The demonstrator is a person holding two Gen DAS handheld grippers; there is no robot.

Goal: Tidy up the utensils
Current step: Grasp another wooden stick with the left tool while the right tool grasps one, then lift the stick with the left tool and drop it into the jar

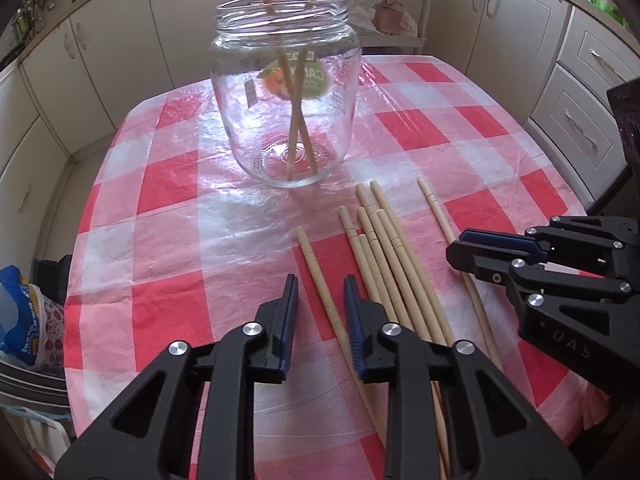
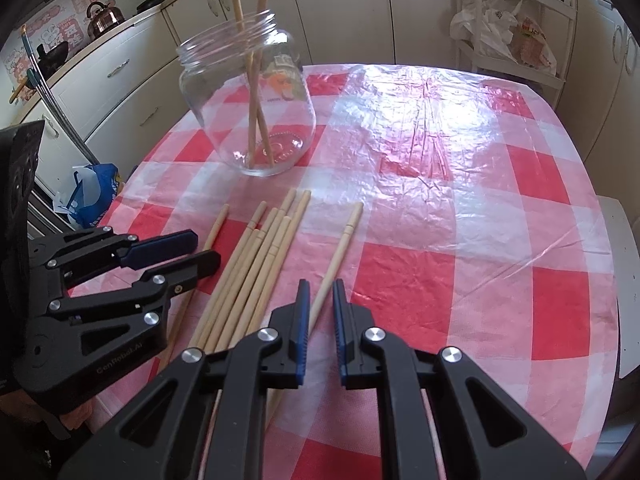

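Observation:
A clear glass jar (image 1: 286, 92) stands upright on the checked table and holds two wooden chopsticks (image 1: 296, 128); it also shows in the right wrist view (image 2: 250, 96). Several loose chopsticks (image 1: 388, 256) lie in a bundle in front of the jar (image 2: 256, 264). One chopstick (image 1: 320, 284) lies apart on the left, straddled by my open left gripper (image 1: 320, 284), which also shows in the right wrist view (image 2: 194, 250). Another single chopstick (image 2: 340, 248) lies right of the bundle, between the jaws of my open right gripper (image 2: 320, 290), seen at the right in the left wrist view (image 1: 460, 254).
The red and white checked tablecloth (image 2: 460, 272) has a shiny plastic cover. Cream cabinets (image 1: 580, 92) ring the table. A rack with plastic bags (image 2: 508, 36) stands behind it. A blue bag (image 2: 94, 192) sits at the left edge. A kettle (image 2: 105, 16) is on the counter.

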